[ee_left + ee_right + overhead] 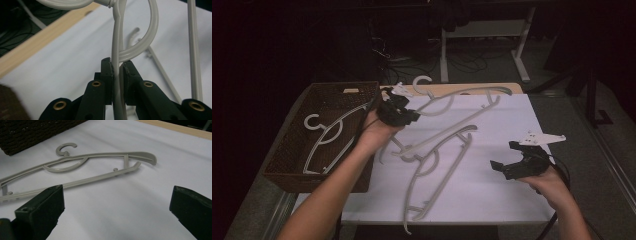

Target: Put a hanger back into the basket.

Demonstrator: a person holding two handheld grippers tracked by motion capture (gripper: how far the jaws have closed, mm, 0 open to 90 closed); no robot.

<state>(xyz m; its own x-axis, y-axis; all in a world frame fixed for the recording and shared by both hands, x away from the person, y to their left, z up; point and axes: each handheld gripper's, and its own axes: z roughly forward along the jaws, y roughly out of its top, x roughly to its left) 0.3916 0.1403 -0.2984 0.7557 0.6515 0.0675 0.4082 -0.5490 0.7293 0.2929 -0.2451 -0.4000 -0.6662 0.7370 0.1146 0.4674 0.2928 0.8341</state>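
A pale grey plastic clothes hanger (462,97) hangs raised above the white table sheet (492,195), its bar pinched between the closed jaws of the left gripper (404,116). Just below lies a second grey hanger (437,165) on the sheet. A third (329,137) rests inside the dark brown wicker basket (287,165) at the left. The right gripper (507,160) hovers empty, jaws wide apart, over the sheet's right side.

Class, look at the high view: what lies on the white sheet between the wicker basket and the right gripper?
A grey hanger lies flat between the basket and the right gripper.
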